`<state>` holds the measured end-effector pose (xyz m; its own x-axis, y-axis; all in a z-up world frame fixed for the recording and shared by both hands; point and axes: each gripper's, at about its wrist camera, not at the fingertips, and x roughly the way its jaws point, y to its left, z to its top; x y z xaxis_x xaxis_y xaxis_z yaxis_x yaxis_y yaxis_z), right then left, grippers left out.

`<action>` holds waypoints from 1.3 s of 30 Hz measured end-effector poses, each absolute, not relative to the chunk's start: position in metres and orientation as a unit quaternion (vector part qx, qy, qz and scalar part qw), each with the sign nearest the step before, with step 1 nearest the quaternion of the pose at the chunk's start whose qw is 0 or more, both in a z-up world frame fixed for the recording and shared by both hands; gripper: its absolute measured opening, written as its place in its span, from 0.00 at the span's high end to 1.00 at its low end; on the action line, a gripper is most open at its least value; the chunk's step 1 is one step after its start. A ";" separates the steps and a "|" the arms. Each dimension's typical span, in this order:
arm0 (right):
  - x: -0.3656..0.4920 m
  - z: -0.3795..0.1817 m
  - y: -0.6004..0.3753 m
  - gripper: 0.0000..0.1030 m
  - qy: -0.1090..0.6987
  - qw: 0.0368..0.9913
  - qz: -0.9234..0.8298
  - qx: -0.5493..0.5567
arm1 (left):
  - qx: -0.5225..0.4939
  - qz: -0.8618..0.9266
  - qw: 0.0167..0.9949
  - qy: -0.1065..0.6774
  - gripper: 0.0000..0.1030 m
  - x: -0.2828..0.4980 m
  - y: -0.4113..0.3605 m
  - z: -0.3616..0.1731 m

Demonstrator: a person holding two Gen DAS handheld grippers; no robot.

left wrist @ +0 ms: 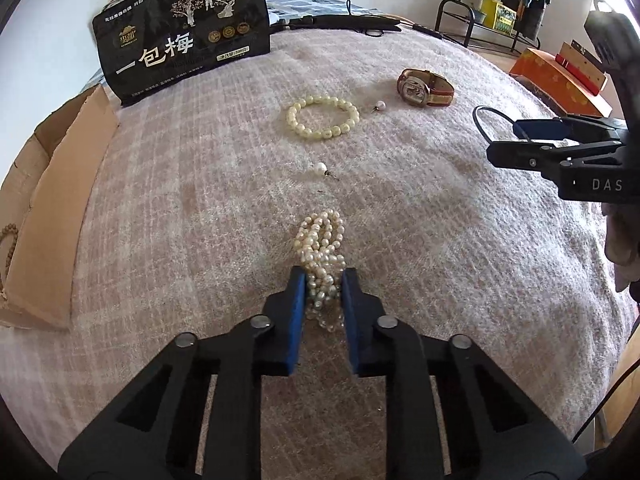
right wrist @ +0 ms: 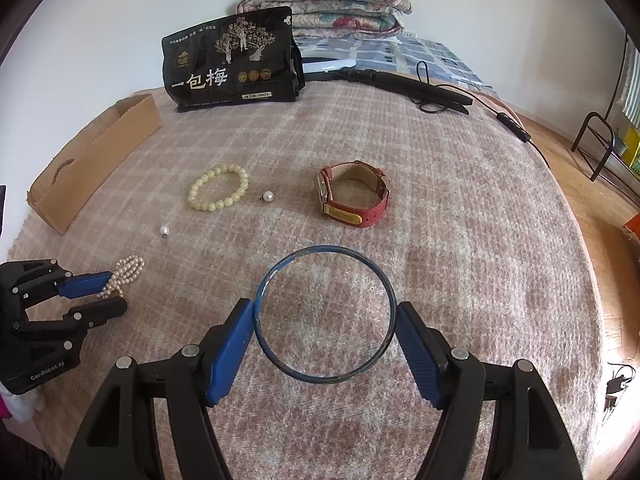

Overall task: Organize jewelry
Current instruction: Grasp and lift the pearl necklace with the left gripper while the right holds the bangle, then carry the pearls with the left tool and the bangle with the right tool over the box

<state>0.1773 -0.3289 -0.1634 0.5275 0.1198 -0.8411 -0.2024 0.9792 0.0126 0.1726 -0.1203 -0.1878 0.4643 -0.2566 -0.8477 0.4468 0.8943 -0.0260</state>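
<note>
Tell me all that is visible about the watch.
The watch has a red strap that looks like leather, a pale tan band near the buckle and a metal case. The strap is closed in a loop. It rests on its side on the blanket, right of a loose pearl. No gripper touches it.

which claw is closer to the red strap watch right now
Right. The right claw, shut on the blue bangle, sits just short of the watch. The left claw, clamping the pearl strand, is off at the blanket's far side.
</note>
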 end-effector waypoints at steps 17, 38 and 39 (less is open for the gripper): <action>0.170 -0.149 -0.327 0.29 0.467 0.878 0.091 -0.046 | 0.006 -0.228 0.862 0.453 0.95 0.178 -0.089 -0.155; 0.187 -0.088 -0.256 0.29 0.427 0.890 0.145 -0.064 | -0.027 -0.184 0.914 0.361 0.95 0.183 0.002 -0.062; 0.189 -0.086 -0.250 0.29 0.425 0.890 0.149 -0.065 | -0.027 -0.179 0.916 0.358 0.95 0.184 0.008 -0.060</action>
